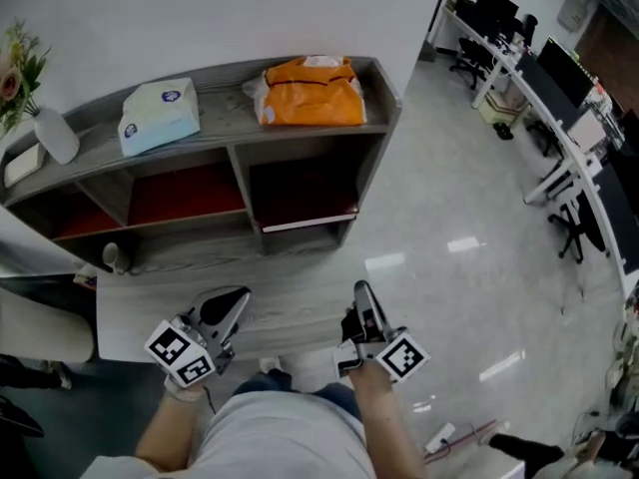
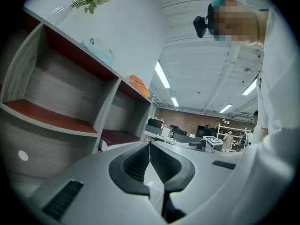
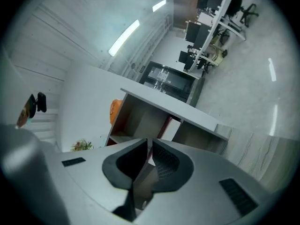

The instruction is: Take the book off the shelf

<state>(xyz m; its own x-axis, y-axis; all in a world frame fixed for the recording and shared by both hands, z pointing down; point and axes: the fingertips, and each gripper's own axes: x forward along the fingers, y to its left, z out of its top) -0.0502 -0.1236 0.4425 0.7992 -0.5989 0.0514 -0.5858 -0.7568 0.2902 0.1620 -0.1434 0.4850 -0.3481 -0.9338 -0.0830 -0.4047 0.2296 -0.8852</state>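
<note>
dark red book flat in the right-hand compartment of the shelf, white page edge outward. left gripper and right gripper low before the shelf, well apart from the book. fingers of both clenched together, nothing between them.

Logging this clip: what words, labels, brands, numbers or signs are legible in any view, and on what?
No text is legible in any view.
Tissue pack: blue print, too blurred to read.
Orange bag: no print can be made out.
Book in the lower right compartment: no title visible.
Marker cubes: black-and-white square patterns only, no letters.
</note>
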